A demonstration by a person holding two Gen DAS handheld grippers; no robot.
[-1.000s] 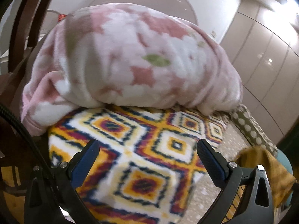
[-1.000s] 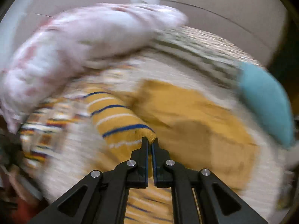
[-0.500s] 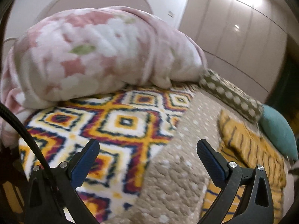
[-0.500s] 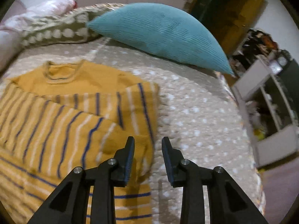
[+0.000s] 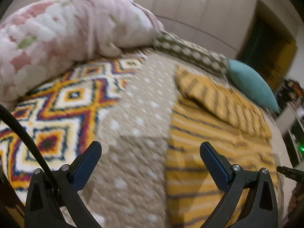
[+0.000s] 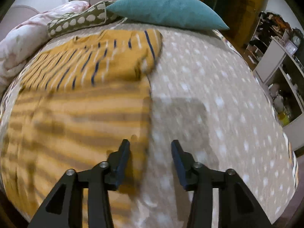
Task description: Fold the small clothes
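Note:
A mustard-yellow sweater with blue and white stripes [image 6: 79,102] lies flat on a beige dotted bedspread [image 6: 209,98], with both sleeves folded across its chest. It also shows in the left wrist view [image 5: 214,144]. My right gripper [image 6: 150,148] is open and empty, straddling the sweater's right side edge just above it. My left gripper [image 5: 150,152] is open and empty above the bedspread, its right finger over the sweater's left edge.
A teal pillow [image 6: 167,9] and an olive dotted pillow [image 6: 79,20] lie at the head of the bed. A pink floral blanket [image 5: 62,32] is heaped on a patterned blanket [image 5: 57,110] to the left. Shelves [image 6: 281,79] stand at the right.
My right gripper let go of the sleeve, opened, and drew back down along the sweater's right edge. My left gripper swung right from the patterned blanket toward the sweater's left edge.

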